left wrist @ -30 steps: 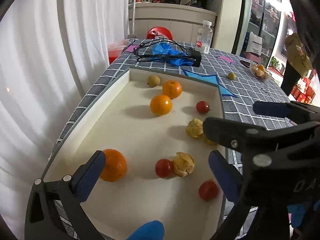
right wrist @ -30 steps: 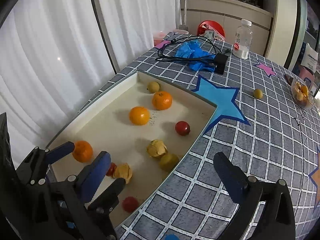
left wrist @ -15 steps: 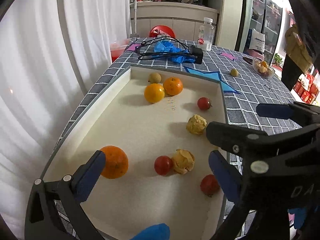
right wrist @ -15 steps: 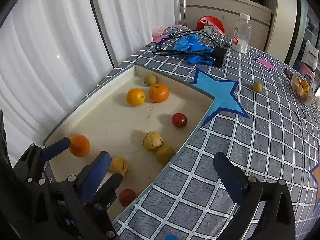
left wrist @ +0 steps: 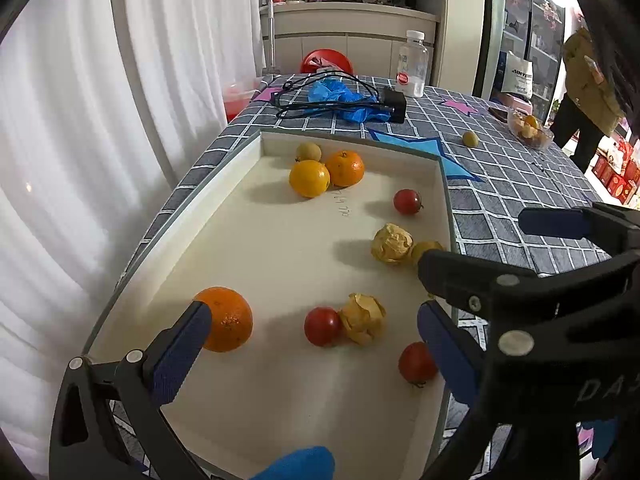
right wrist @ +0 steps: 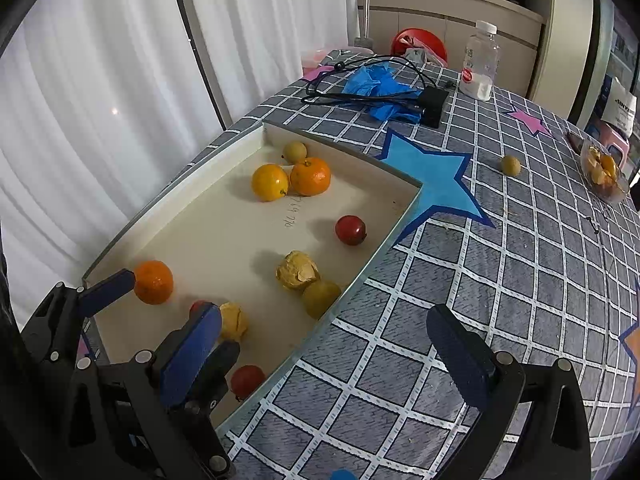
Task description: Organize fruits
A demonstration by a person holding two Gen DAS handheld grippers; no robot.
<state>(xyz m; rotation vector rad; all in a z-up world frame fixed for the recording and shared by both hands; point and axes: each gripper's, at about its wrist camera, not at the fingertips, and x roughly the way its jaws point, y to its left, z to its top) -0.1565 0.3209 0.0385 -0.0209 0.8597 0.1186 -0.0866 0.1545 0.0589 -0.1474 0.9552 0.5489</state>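
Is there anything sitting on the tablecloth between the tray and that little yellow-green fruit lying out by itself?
Nothing: only the blue star printed on the cloth lies between the tray and the lone fruit, seen best in the right wrist view.

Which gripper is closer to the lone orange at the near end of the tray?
Left. The left gripper has one fingertip right beside the orange; the right gripper hangs over the tray's table-side edge, farther off.

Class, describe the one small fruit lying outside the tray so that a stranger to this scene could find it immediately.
Start from the grey checked tablecloth and find the big blue star printed beside the shallow cream tray's far corner. Just beyond that star, toward the clear plastic bowl, sits a small round yellow-green fruit. It alone lies on bare cloth; every other loose fruit is inside the tray.
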